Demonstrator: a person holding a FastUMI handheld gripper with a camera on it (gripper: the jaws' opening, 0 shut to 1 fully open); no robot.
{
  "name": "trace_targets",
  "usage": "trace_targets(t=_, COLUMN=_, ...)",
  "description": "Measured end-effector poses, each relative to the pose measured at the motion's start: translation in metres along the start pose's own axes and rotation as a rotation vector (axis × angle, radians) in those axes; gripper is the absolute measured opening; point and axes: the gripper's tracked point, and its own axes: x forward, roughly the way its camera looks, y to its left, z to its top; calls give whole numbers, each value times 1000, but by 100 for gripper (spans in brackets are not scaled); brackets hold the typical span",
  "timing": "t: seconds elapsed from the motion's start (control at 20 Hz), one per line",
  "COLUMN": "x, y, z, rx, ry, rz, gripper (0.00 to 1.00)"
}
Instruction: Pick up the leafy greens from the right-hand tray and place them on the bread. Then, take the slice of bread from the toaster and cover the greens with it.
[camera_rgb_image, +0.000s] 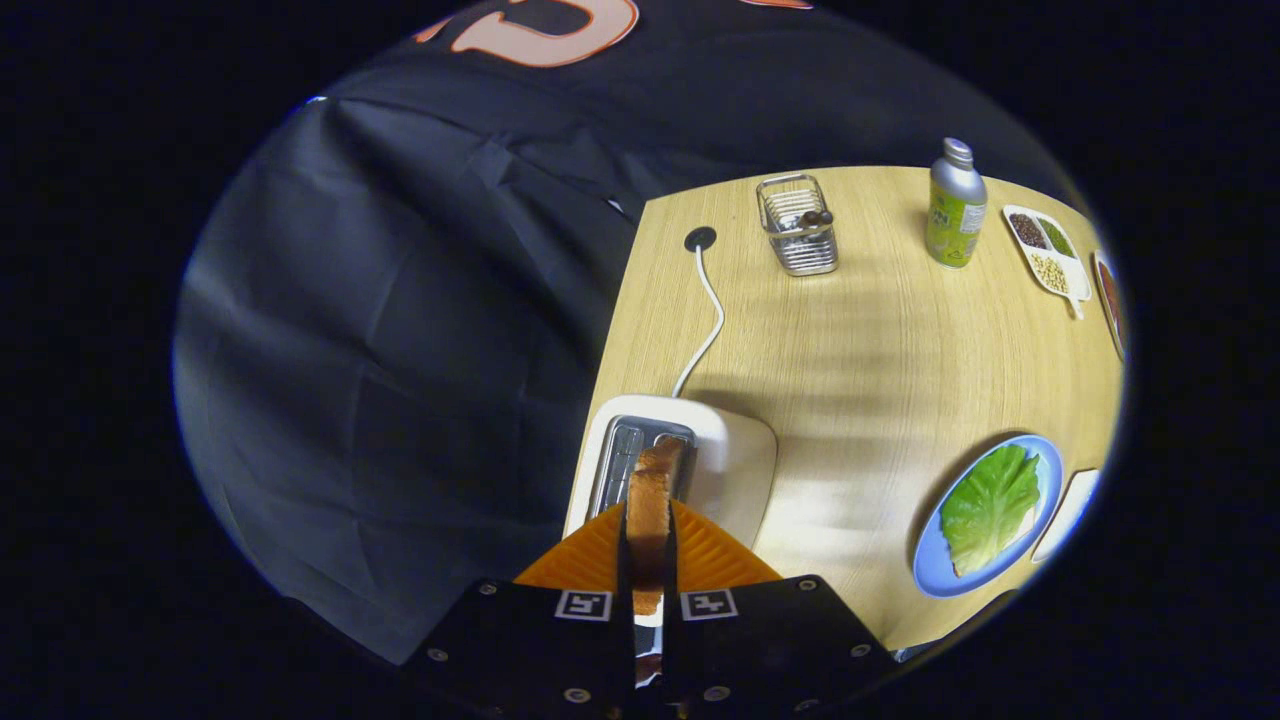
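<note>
With the hand-held gripper (648, 555) clamped on the bread slice (650, 515) over the toaster (735, 460) at the counter (860, 340) edge, lift straight up before carrying it to the leafy greens (990, 505).

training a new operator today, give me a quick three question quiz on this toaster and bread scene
1. True or false: the gripper fingers are clamped on the brown bread slice standing in the white toaster.
2. What lies on the round blue plate?
A. green lettuce leaf
B. sliced tomato
C. fried egg
3. Fill in: the white power cord runs from the toaster to a ____ in the light wooden table.

Key: 1 true; 2 A, the green lettuce leaf; 3 hole.
</note>
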Motion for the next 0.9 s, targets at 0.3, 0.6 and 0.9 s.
trace_targets(t=0.3, x=-47, y=-15, z=11, rx=59, ry=-95, rz=114, gripper=11)
trace_targets(t=0.6, x=-102, y=-52, z=12, rx=66, ry=-204, rz=205, gripper=11)
trace_targets(t=0.9, x=-128, y=-110, z=1, rx=119, ry=-241, rz=231, gripper=11)
